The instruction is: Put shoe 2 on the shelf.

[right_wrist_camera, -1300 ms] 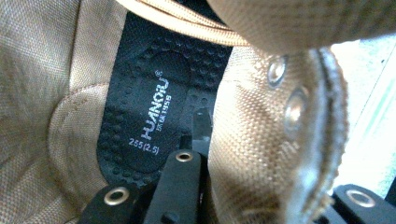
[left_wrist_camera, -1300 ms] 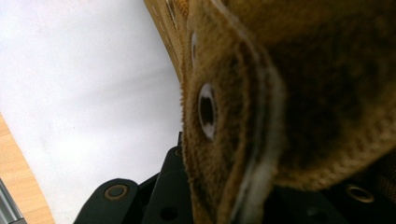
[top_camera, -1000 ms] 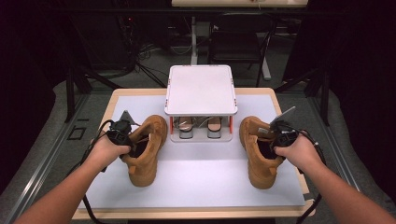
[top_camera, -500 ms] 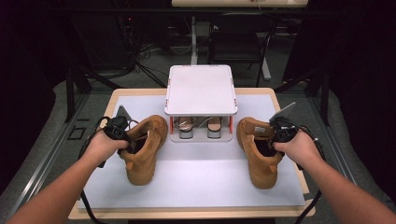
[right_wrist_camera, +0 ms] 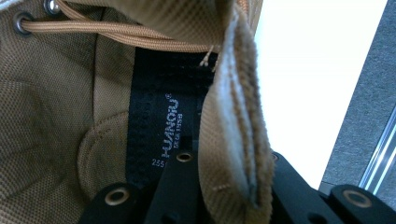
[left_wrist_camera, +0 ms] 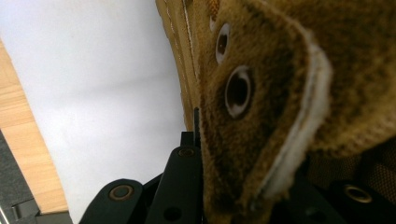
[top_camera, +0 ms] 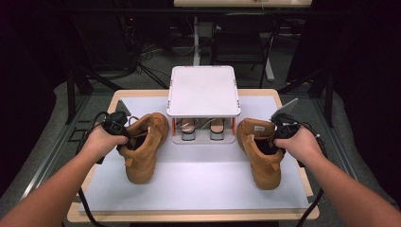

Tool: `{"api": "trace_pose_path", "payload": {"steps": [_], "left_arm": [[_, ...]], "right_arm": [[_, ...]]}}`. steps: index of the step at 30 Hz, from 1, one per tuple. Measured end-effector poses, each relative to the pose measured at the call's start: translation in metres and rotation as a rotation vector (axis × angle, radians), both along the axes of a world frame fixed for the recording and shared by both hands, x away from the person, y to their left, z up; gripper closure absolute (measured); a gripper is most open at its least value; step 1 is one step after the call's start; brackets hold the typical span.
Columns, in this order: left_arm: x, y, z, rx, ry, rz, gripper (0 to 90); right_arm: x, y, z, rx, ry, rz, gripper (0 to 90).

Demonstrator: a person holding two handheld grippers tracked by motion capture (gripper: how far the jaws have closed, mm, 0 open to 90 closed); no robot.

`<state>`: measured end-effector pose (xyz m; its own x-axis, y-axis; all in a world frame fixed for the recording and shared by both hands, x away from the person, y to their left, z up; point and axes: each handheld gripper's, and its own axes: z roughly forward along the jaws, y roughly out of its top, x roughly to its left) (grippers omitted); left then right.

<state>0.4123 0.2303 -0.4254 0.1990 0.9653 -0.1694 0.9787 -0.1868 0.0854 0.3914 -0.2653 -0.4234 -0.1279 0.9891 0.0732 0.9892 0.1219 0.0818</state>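
Two tan lace-up boots stand on the white mat. The left boot (top_camera: 142,149) has its collar flap (left_wrist_camera: 261,107) clamped in my left gripper (top_camera: 119,128) (left_wrist_camera: 233,186); the flap's metal eyelets sit just above the jaws. The right boot (top_camera: 261,153) is held at its collar edge (right_wrist_camera: 236,121) by my right gripper (top_camera: 282,131) (right_wrist_camera: 233,179). One jaw of that gripper is inside the boot by the black label, and the other is outside. Both boots' soles appear to rest on the mat, toes toward the person.
A white two-tier shoe rack (top_camera: 203,90) stands at the back centre between the boots, with a pair of sandals (top_camera: 203,128) on its lower level. The wooden table edge (top_camera: 189,216) frames the mat (top_camera: 198,179). Chairs and cables lie on the floor beyond.
Both hands have drifted slightly away from the person, still gripping the boot collars. The boots have shifted only a little on the mat.
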Motion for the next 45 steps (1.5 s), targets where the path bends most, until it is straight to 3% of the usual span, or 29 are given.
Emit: {"api": "trace_pose_path", "payload": {"steps": [6, 12, 14, 20, 25, 31, 42, 45], "left_arm": [[0.004, 0.004, 0.008, -0.001, 0.006, 0.008, 86.4], [0.01, 0.005, 0.016, 0.01, 0.005, 0.007, 86.3], [0.012, 0.005, 0.02, 0.011, 0.006, 0.003, 86.3], [0.016, 0.005, 0.031, -0.003, -0.007, 0.016, 86.2], [0.02, 0.005, 0.039, -0.002, 0.016, 0.015, 86.2], [0.026, 0.007, 0.048, 0.0, 0.014, 0.028, 86.2], [0.039, 0.011, 0.066, -0.028, -0.016, 0.066, 86.1], [0.044, 0.013, 0.077, -0.043, -0.027, 0.088, 86.1]], "right_arm": [[0.006, -0.006, 0.012, 0.006, 0.008, -0.006, 85.3], [0.014, -0.008, 0.022, 0.016, -0.016, -0.042, 85.2], [0.016, -0.009, 0.027, 0.002, 0.004, -0.03, 85.2], [0.022, -0.009, 0.036, 0.014, 0.003, -0.048, 85.2], [0.027, -0.007, 0.047, 0.015, 0.002, -0.046, 85.1], [0.034, -0.009, 0.062, 0.02, -0.006, -0.065, 85.1], [0.055, -0.015, 0.09, 0.032, -0.038, -0.119, 85.0], [0.06, -0.015, 0.101, 0.043, -0.05, -0.137, 84.9]]}}
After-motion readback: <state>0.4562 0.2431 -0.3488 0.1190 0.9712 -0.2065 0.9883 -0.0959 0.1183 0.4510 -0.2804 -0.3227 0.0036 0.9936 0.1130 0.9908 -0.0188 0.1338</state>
